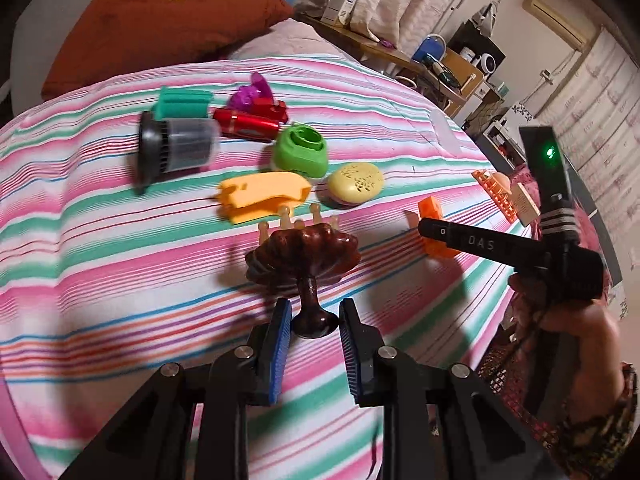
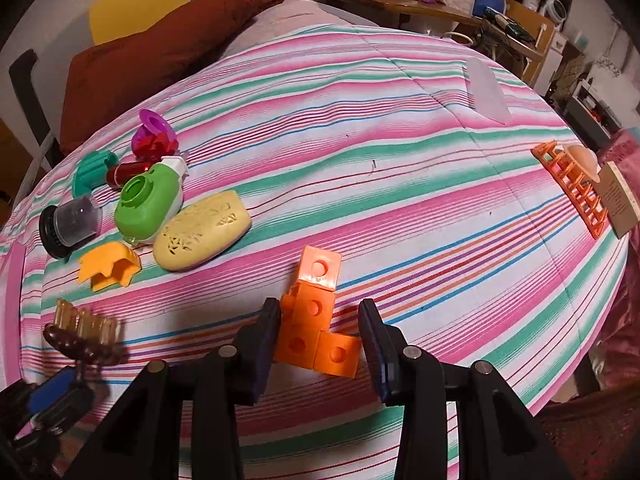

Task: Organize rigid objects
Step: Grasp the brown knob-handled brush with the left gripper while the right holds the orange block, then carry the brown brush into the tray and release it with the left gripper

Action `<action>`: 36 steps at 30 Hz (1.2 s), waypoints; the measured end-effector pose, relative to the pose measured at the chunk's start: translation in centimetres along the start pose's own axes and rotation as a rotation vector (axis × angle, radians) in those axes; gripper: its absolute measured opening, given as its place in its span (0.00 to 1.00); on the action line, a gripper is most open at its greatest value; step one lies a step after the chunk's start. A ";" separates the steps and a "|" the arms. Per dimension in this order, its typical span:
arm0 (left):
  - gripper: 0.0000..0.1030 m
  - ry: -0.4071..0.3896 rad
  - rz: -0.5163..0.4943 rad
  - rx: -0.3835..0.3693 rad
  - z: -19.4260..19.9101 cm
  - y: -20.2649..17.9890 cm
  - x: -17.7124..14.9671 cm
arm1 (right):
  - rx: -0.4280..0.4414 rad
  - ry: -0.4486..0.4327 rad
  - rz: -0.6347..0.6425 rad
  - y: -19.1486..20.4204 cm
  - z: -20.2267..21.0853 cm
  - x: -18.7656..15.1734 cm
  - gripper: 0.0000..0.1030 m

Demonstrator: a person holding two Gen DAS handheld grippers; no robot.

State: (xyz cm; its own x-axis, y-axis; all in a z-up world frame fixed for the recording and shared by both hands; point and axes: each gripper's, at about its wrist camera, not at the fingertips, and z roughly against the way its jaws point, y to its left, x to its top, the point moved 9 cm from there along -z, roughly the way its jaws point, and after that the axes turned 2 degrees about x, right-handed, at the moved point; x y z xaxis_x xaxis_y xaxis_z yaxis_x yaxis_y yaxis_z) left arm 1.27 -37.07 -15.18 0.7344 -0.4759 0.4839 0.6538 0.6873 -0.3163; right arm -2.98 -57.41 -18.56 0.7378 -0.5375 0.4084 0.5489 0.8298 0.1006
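Left claw grips the brush by its knob (thin hold); it may swing; right claw holds the blocks at 6 o'clock

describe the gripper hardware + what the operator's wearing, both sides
Both tongs, left and right: black angular frames, silver pivot bolts, ribbed blue pads. The right unit's black handle reads "DAS", with a green LED and thin black cable. Patterned dark sleeve.

My bed's striped quilt carries a huddle (far left in the right wrist view): green plug-in diffuser, yellow perforated case, yellow plastic piece, lidded grey cup, teal piece. An orange rack lies at the right edge.
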 end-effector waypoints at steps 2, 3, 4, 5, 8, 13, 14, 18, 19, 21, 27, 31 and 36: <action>0.23 0.002 0.008 0.008 0.8 0.7 0.0 | 0.016 -0.006 0.013 0.5 0.1 0.0 0.40; 0.23 0.002 0.015 0.012 1.1 0.9 -0.1 | 0.025 -0.009 0.019 0.8 0.2 0.0 0.40; 0.23 0.004 0.025 0.018 1.4 1.2 0.1 | 0.032 -0.011 0.026 1.1 0.3 0.0 0.40; 0.23 0.004 0.030 0.023 1.6 1.4 0.2 | 0.037 -0.015 0.037 1.5 0.3 0.0 0.40; 0.23 -0.005 0.033 0.053 2.5 2.2 0.8 | 0.039 -0.020 0.061 2.1 0.4 0.0 0.40; 0.24 -0.028 0.040 0.095 3.0 3.5 2.3 | 0.046 -0.013 0.068 2.2 0.2 -0.1 0.40; 0.24 -0.038 0.039 0.106 3.0 3.7 2.6 | 0.046 -0.013 0.067 2.2 0.2 -0.1 0.40; 0.31 -0.076 -0.004 0.182 2.3 4.1 3.7 | 0.039 -0.007 0.070 2.2 0.0 -0.1 0.40; 0.34 -0.092 -0.019 0.201 2.0 4.2 4.0 | 0.039 -0.005 0.071 2.3 -0.1 -0.2 0.40; 0.34 -0.104 -0.034 0.213 1.2 4.2 4.3 | 0.038 0.000 0.075 2.3 -0.2 -0.2 0.40; 0.34 -0.119 -0.034 0.211 -0.3 4.1 4.8 | 0.040 0.002 0.085 2.5 -0.4 -0.4 0.40; 0.27 -0.131 -0.035 0.220 -0.6 4.0 5.2 | 0.043 0.000 0.091 2.6 -0.4 -0.3 0.40; 0.20 -0.134 -0.062 0.217 -0.4 3.9 5.0 | 0.052 -0.013 0.104 3.1 -0.2 -0.3 0.40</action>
State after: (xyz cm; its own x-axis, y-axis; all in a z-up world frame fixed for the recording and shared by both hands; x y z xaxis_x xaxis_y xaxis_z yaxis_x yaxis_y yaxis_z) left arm 7.56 -36.98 -14.29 0.6544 -0.4537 0.6049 0.6314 0.7680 -0.1071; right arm -1.34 -54.70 -18.57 0.7843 -0.4464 0.4308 0.4482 0.8878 0.1041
